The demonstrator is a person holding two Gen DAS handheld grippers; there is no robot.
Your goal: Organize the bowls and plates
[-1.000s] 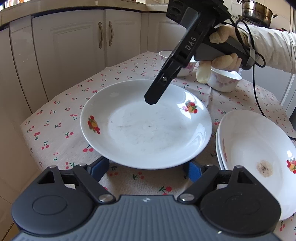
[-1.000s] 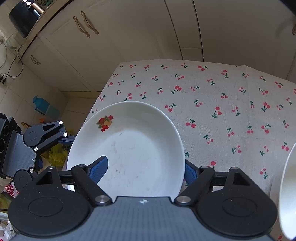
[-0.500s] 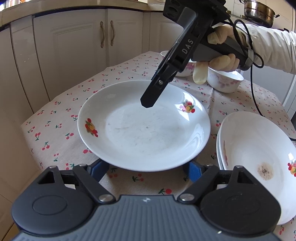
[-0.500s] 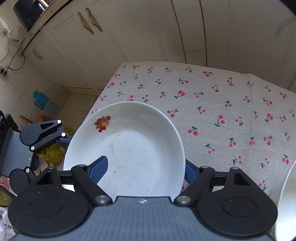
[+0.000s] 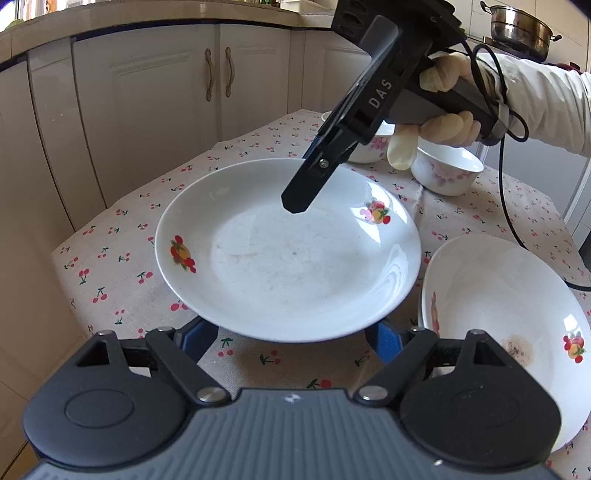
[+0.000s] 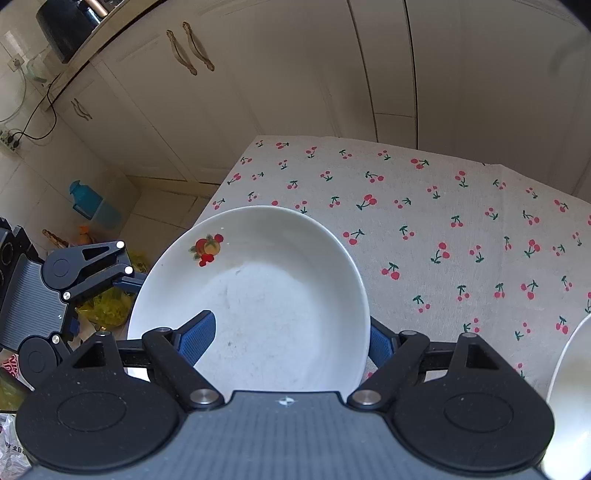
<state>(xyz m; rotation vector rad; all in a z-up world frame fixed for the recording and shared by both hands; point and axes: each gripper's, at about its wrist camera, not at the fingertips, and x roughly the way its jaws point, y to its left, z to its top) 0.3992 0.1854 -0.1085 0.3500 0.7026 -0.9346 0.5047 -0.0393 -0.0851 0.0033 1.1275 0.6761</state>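
A white plate with fruit prints (image 5: 288, 254) is held in the air over the cherry-print tablecloth (image 5: 122, 254). My left gripper (image 5: 291, 336) has its blue fingers under the plate's near edge. My right gripper (image 6: 284, 338) holds the far rim, one blue finger (image 6: 197, 332) over the plate (image 6: 258, 295) and one below; it shows from outside in the left wrist view (image 5: 295, 199). A stack of white plates (image 5: 509, 314) lies at the right. Two floral bowls (image 5: 447, 171) stand at the back.
White cabinets (image 5: 155, 96) stand behind the table. A steel pot (image 5: 517, 33) sits at the back right. A cable (image 5: 506, 192) trails over the table. On the floor left of the table are a blue bottle (image 6: 86, 201) and a yellow bag (image 6: 107, 301).
The plate has risen and drifted slightly left, held between both grippers. The right gripper has lifted with it.
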